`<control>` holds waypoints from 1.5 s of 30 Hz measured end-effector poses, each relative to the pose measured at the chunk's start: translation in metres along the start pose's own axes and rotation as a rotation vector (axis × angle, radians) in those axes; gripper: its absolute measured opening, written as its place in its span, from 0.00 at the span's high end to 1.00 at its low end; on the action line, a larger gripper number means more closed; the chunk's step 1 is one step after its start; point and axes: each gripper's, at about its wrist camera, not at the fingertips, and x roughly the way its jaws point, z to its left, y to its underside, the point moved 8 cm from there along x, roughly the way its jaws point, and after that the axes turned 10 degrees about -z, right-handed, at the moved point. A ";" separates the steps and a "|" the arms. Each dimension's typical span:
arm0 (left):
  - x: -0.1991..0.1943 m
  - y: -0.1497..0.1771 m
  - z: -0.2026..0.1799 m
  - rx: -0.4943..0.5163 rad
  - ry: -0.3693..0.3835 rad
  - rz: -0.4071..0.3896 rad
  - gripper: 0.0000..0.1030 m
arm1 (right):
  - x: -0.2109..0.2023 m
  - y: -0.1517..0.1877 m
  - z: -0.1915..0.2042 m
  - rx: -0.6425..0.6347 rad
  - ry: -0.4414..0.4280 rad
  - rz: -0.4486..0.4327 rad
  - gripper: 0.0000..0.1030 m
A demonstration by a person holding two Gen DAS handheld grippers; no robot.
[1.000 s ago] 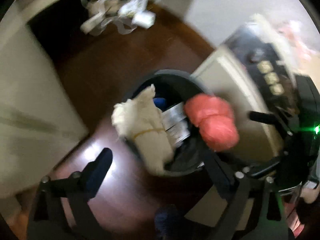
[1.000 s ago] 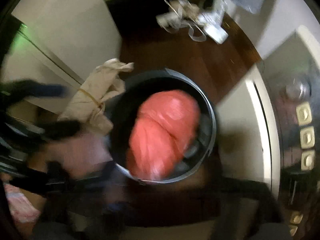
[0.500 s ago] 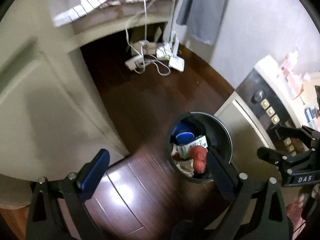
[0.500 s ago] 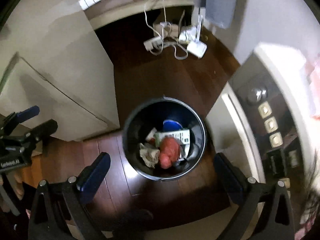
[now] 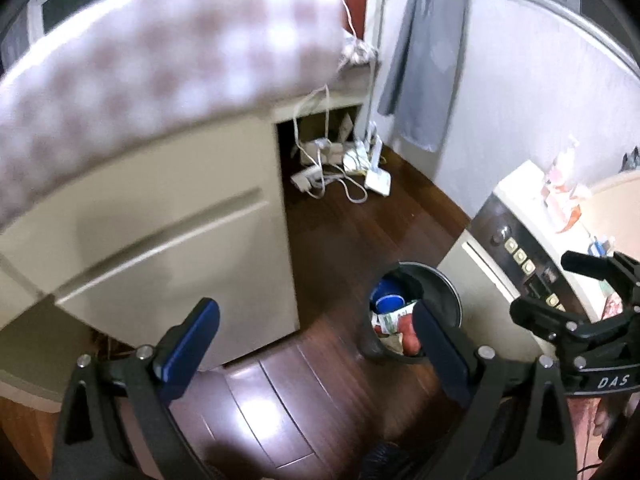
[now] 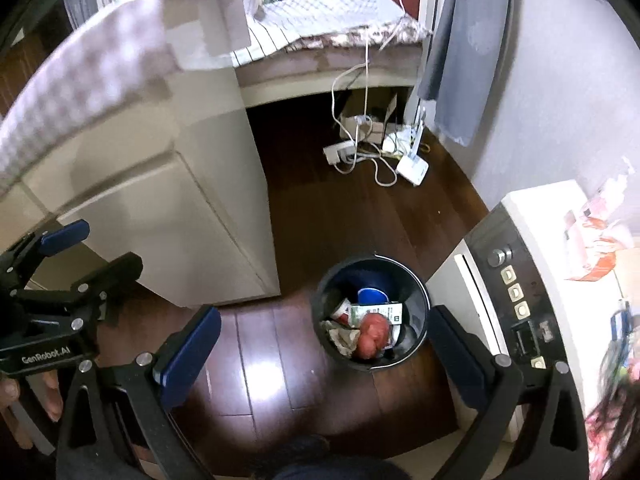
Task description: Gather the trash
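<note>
A black round trash bin (image 6: 425, 300) stands on the dark wood floor. It holds a red crumpled bag (image 6: 374, 338), a beige wad (image 6: 343, 334), a printed carton (image 6: 376, 312) and a blue cup (image 6: 374, 295). My right gripper (image 6: 324, 354) is open and empty, high above the bin. In the left wrist view the bin (image 5: 450, 300) sits low between the blue pads, partly hidden by the right finger. My left gripper (image 5: 316, 348) is open and empty too. Each gripper shows in the other's view: the right gripper (image 5: 556, 288) and the left gripper (image 6: 96, 252).
A cream cabinet (image 6: 192, 216) stands left of the bin. An appliance with round buttons (image 6: 516, 292) stands to its right. Cables, a power strip and a white box (image 6: 412, 170) lie on the floor under a bed (image 6: 320, 12). A grey cloth (image 6: 460, 48) hangs by the wall.
One second ago the red bag and the beige wad were at the bin's mouth. Both now lie inside, and both grippers have risen well above the bin.
</note>
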 end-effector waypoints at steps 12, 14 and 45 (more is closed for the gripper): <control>-0.109 -0.013 0.036 -0.014 -0.050 -0.141 0.05 | -0.116 -0.009 0.060 0.000 0.030 -0.165 0.00; -0.124 -0.012 0.041 -0.022 -0.045 -0.152 0.05 | -0.129 -0.005 0.070 -0.001 0.032 -0.183 0.00; -0.185 -0.026 0.069 -0.031 -0.099 -0.291 0.04 | -0.187 -0.027 0.111 -0.041 0.019 -0.299 0.00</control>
